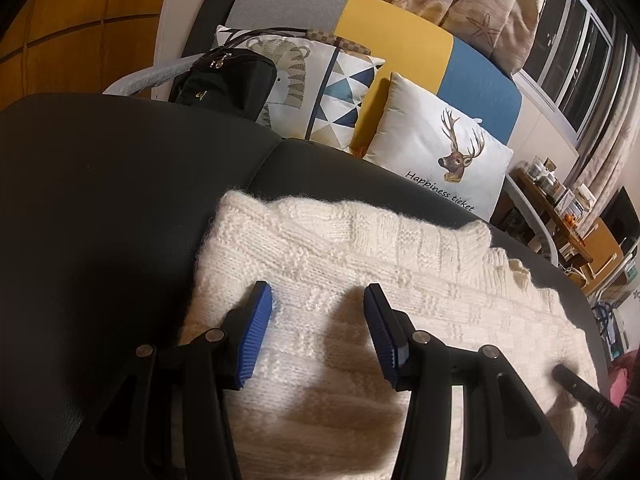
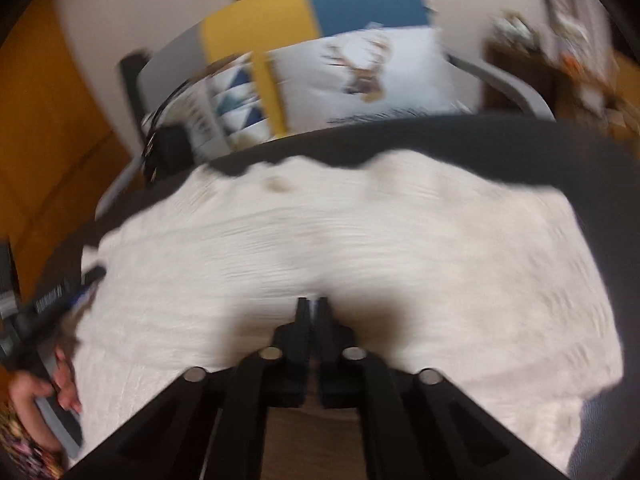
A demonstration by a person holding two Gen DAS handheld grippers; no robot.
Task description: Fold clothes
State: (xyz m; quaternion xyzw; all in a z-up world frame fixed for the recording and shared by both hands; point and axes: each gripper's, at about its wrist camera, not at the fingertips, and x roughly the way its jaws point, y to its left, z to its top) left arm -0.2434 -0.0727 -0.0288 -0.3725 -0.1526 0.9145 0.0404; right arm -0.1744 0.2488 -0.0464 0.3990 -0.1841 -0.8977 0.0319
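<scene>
A cream knitted sweater (image 1: 360,248) lies spread on a black leather seat (image 1: 100,200). My left gripper (image 1: 316,289) hovers just over the sweater's left part, its blue pads (image 1: 256,324) wide apart with only flat knit below them: open. In the blurred right wrist view my right gripper (image 2: 313,304) has its jaws together at the near middle of the sweater (image 2: 360,232), where the cloth puckers; whether knit is pinched between the tips I cannot tell. The right gripper's black finger (image 1: 576,388) also shows at the sweater's right edge. A hand holds the left gripper (image 2: 68,292) at the sweater's left edge.
Behind the seat stands a grey, yellow and blue sofa back (image 1: 392,44) with a deer cushion (image 1: 440,148), a triangle-pattern cushion (image 1: 340,92) and a black bag (image 1: 228,80). A cluttered wooden shelf (image 1: 560,208) stands at the right. Orange wooden panels (image 1: 80,20) fill the left.
</scene>
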